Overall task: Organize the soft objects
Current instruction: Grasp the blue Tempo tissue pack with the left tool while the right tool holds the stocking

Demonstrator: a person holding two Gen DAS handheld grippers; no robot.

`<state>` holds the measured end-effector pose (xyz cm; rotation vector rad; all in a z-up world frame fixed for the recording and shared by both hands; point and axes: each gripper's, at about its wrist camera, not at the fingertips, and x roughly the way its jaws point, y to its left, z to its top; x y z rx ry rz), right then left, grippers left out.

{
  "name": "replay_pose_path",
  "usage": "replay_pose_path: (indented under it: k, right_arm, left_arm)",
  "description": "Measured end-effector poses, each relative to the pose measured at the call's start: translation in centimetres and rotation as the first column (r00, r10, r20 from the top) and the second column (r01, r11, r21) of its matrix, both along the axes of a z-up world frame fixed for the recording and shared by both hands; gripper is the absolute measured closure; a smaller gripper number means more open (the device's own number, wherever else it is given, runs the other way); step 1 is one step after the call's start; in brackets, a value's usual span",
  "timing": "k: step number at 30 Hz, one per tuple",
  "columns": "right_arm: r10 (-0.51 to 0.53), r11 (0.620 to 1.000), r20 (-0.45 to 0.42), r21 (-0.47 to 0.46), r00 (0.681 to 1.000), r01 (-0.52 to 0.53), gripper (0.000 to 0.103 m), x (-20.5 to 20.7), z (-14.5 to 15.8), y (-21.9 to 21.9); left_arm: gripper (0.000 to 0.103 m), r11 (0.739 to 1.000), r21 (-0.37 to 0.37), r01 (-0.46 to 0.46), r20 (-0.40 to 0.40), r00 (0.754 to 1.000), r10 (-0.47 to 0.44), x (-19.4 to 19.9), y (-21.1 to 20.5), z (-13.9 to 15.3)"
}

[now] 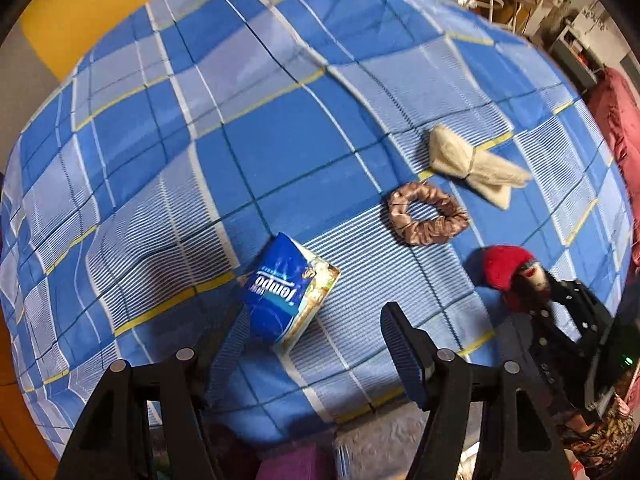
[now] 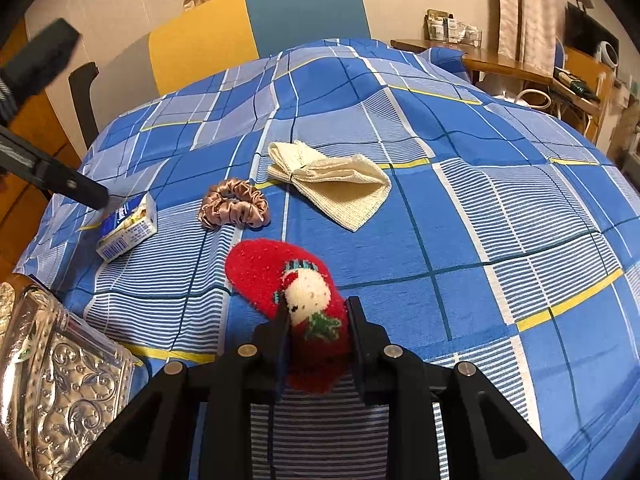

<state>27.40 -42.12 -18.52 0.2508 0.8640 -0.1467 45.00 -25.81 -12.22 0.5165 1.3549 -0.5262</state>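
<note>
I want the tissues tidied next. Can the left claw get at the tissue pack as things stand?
Probably yes. The left claw is open just above the tissue pack, with nothing lying between them on the bedspread; the scrunchie lies clear to the side.

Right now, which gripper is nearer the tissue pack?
Left. The left gripper hangs over the tissue pack, jaws open around it. The right gripper is off to the side, jaws shut on the red sock.
</note>
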Motion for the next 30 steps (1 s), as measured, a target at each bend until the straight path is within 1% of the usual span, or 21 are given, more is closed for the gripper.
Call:
replay_pose_path:
  k: [3,8,9,12,14,18,21,25,26,27,29,30]
  right_arm:
    - [-0.004,1.0,-0.001,0.007,1.0,0.004,0.077,-0.1,0.0,-0.1]
    - [-0.002,1.0,-0.008,0.002,1.0,0.002,0.077,0.1,0.0,0.0]
    - [-0.002,1.0,-0.009,0.0,1.0,0.002,0.076,0.1,0.0,0.0]
    - [-0.001,1.0,-0.011,0.0,1.0,0.001,0.076,0.1,0.0,0.0]
    - [-0.003,1.0,-0.013,0.002,1.0,0.003,0.076,0.1,0.0,-0.1]
    - [-0.002,1.0,-0.015,0.008,1.0,0.002,0.076,0.1,0.0,-0.2]
    - [-0.001,1.0,-0.017,0.006,1.0,0.001,0.075,0.2,0.0,-0.1]
    - [-0.001,1.0,-0.017,0.007,1.0,0.001,0.075,0.2,0.0,-0.1]
    - [0.0,1.0,-0.017,0.007,1.0,0.0,0.075,0.2,0.0,-0.1]
    - [-0.001,1.0,-0.017,0.007,1.0,0.001,0.075,0.2,0.0,-0.1]
    - [-0.001,1.0,-0.018,0.006,1.0,0.001,0.075,0.2,0.0,-0.1]
    - [-0.001,1.0,-0.018,0.006,1.0,0.001,0.075,0.2,0.0,-0.1]
  left_arm:
    - [0.034,0.999,0.032,0.018,-0.017,1.0,-0.018,0.5,-0.7,-1.5]
    - [0.034,0.996,0.071,0.054,-0.032,0.998,-0.052,0.9,-1.5,-3.1]
    - [0.034,0.994,0.089,0.064,-0.03,0.998,-0.061,0.9,-1.7,-3.5]
    - [0.031,0.987,0.137,0.081,-0.009,0.997,-0.081,1.1,-2.1,-4.0]
    - [0.03,0.985,0.148,0.088,-0.009,0.996,-0.087,1.4,-2.2,-4.3]
    - [0.03,0.976,0.195,0.098,-0.014,0.995,-0.097,1.7,-2.2,-5.0]
    - [0.03,0.964,0.239,0.112,0.001,0.993,-0.116,1.9,-2.3,-5.4]
    - [0.03,0.959,0.256,0.124,-0.02,0.992,-0.123,2.2,-2.6,-6.3]
    - [0.031,0.957,0.259,0.128,-0.015,0.992,-0.128,2.2,-2.6,-6.4]
    - [0.039,0.956,0.261,0.133,-0.009,0.991,-0.135,2.1,-2.7,-6.2]
    - [0.041,0.953,0.272,0.136,0.008,0.99,-0.144,1.7,-3.3,-6.1]
    - [0.041,0.947,0.288,0.144,0.028,0.987,-0.159,1.5,-3.4,-5.9]
